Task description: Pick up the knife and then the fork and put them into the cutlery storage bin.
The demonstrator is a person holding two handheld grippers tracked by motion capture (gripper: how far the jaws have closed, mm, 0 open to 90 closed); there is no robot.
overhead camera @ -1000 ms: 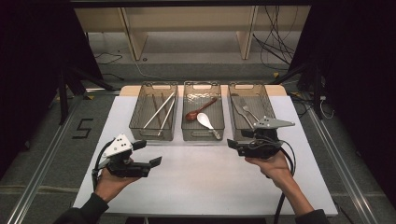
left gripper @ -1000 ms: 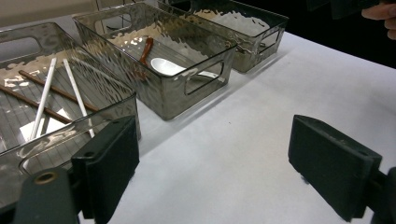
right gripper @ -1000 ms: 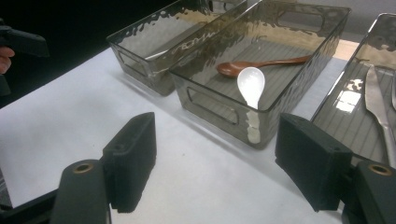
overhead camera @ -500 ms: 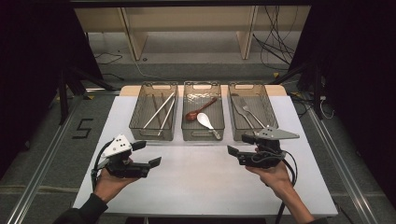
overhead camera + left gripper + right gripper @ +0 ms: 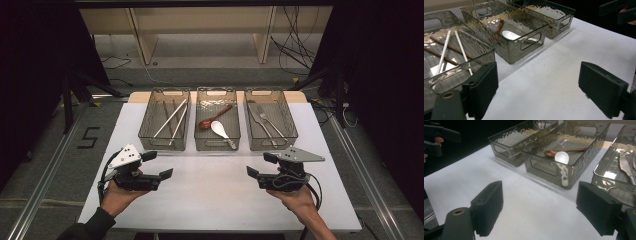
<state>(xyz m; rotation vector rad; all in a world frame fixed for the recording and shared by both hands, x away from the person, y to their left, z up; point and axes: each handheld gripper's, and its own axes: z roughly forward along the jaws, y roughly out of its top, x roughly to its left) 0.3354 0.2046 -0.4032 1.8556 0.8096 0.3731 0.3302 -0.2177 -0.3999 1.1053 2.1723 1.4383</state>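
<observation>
Three smoky clear bins stand in a row at the far side of the white table (image 5: 215,200). The left bin (image 5: 164,92) holds chopsticks (image 5: 170,119). In the middle bin (image 5: 217,91) lie a brown spoon (image 5: 212,118) and a white spoon (image 5: 219,129). A knife and fork (image 5: 262,120) rest in the right bin (image 5: 265,92). My left gripper (image 5: 159,165) (image 5: 541,85) hovers near the front left, open and empty. My right gripper (image 5: 257,165) (image 5: 546,207) is at the front right; its jaws have just been opening, with nothing between them.
The table's near edge lies just under both hands. Cables trail over the floor beyond the table, and a wooden shelf frame (image 5: 200,30) stands behind. A metal rail (image 5: 45,180) runs along the left side.
The right gripper has come back from the right bin toward the near edge and sits lower. The left gripper has stayed put.
</observation>
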